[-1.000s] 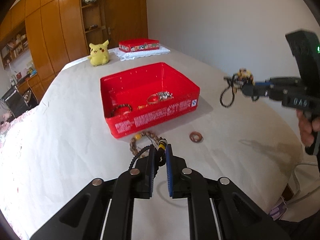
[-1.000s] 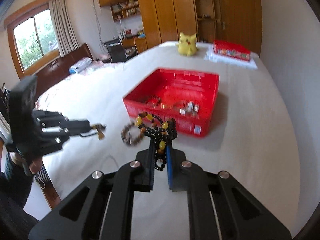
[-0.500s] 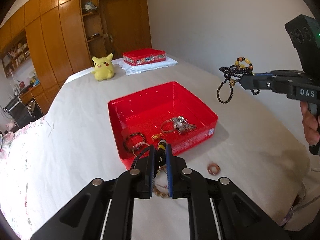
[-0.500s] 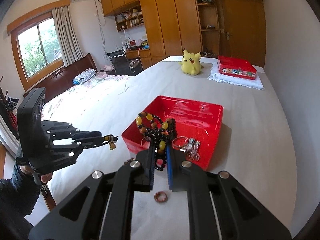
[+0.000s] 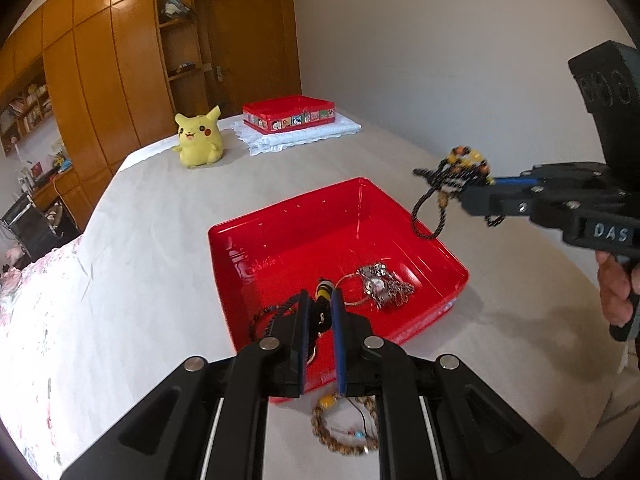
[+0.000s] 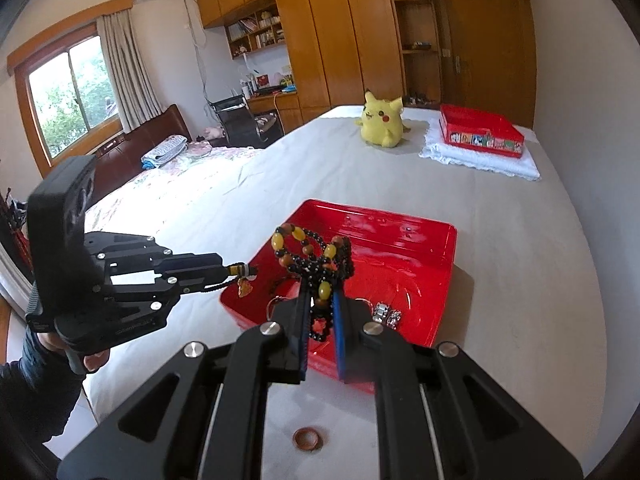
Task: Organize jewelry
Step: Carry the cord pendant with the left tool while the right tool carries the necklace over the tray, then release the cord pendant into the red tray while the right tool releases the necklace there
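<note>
A red tray (image 5: 288, 240) sits on the bed and holds a silver watch (image 5: 380, 286) and a few bracelets. My left gripper (image 5: 320, 304) is shut on a black cord with a yellow-and-black bead (image 5: 325, 290), held over the tray's near edge; it also shows in the right wrist view (image 6: 240, 270). My right gripper (image 6: 320, 300) is shut on a black bead necklace with amber beads (image 6: 312, 256), held above the tray (image 6: 424, 240); it shows at the right of the left wrist view (image 5: 452, 178).
A brown bead bracelet (image 5: 344, 426) lies on the sheet in front of the tray. A copper ring (image 6: 307, 439) lies nearby. A yellow plush toy (image 5: 198, 138) and a red tin on a white cloth (image 5: 288, 114) sit at the far end of the bed.
Both grippers have risen and moved in over the red tray, each still holding its jewelry. The brown bracelet and ring stayed on the sheet.
</note>
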Demonstrator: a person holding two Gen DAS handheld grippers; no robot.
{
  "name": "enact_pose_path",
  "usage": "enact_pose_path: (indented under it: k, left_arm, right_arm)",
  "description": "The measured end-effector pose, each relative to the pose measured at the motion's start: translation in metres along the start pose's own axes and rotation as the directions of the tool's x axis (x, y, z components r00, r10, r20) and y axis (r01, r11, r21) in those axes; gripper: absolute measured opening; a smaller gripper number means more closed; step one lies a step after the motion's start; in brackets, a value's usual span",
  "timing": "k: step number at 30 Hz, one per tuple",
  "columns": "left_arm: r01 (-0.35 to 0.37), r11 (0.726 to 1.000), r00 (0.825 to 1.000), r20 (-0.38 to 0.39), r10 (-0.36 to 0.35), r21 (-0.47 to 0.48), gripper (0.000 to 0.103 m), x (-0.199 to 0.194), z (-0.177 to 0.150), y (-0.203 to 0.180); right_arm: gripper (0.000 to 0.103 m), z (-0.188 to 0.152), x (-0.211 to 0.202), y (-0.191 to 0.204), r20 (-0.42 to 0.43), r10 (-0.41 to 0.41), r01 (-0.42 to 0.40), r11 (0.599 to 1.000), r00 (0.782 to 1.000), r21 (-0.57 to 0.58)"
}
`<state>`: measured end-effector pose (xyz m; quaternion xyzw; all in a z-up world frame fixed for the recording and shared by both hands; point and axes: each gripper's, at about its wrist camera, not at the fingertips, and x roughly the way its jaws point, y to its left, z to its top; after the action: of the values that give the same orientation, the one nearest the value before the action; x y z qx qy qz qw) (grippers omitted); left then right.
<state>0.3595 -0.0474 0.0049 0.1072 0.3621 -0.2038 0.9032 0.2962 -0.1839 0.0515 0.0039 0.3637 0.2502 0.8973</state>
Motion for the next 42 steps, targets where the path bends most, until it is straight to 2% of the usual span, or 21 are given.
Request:
enact_pose_path:
  k: [8,18,31,33,35,38,42]
  left_arm:
    - [0.017,1.0,0.999,-0.035,-0.018,-0.014,0.01,0.04,0.009,0.009]
    - [0.032,0.999,0.994,-0.1,-0.035,-0.03,0.01,0.091,0.004,0.02]
    - [0.032,0.999,0.989,-0.142,-0.037,-0.035,0.011,0.113,-0.005,0.024]
    - [0.032,0.999,0.988,-0.147,-0.036,-0.036,0.011,0.115,-0.006,0.023]
    - [0.031,0.999,0.988,-0.152,-0.036,-0.035,0.011,0.116,-0.007,0.023]
    - [0.025,0.999,0.987,-0.159,-0.03,-0.035,0.012,0.117,-0.01,0.022]
    - [0.023,0.999,0.986,-0.161,-0.03,-0.048,0.012,0.116,-0.011,0.025]
  right_arm:
    - [0.008,0.002,0.047,-0.025,-0.049,-0.004,0.006,0.999,0.999,0.037]
    - [0.008,-0.013,0.115,-0.053,-0.16,-0.015,0.027,0.997,0.987,0.07]
    - [0.01,-0.03,0.146,-0.053,-0.249,-0.049,0.062,0.997,0.967,0.045]
    - [0.013,-0.032,0.148,-0.05,-0.261,-0.059,0.068,0.997,0.964,0.026]
    - [0.026,-0.033,0.148,-0.046,-0.269,-0.059,0.065,0.998,0.961,0.013]
    - [0.038,-0.033,0.145,-0.039,-0.266,-0.069,0.07,0.998,0.961,-0.008]
    - [0.04,-0.036,0.133,-0.036,-0.251,-0.081,0.084,0.997,0.965,-0.001]
